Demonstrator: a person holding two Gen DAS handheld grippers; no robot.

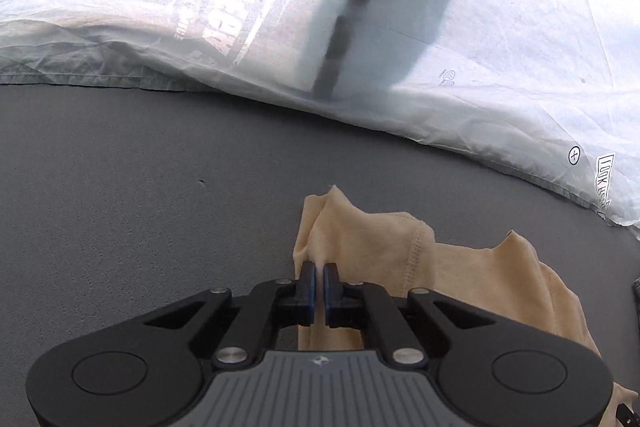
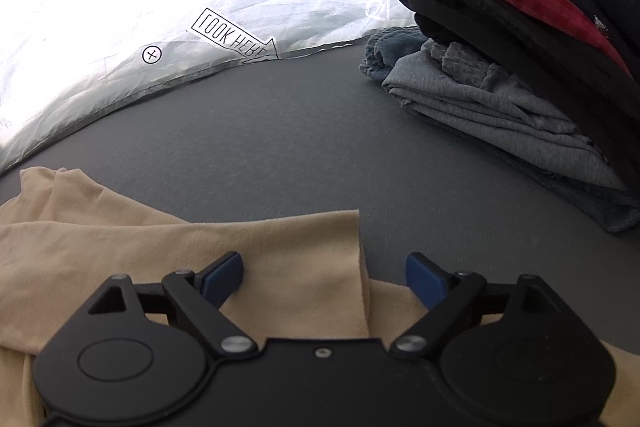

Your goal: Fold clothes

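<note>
A tan garment lies crumpled on the dark grey surface. My left gripper is shut on a pinched fold of that garment, its blue pads nearly together with cloth between them. In the right wrist view the same tan garment spreads flat below the right gripper, which stands wide open over a cloth edge. The blue fingertips hover just above the fabric without pressing on it.
A white printed sheet covers the far side, marked "LOOK HERE". A stack of folded clothes, black, red and grey, sits at the right. A dark blurred strap hangs across the left wrist view.
</note>
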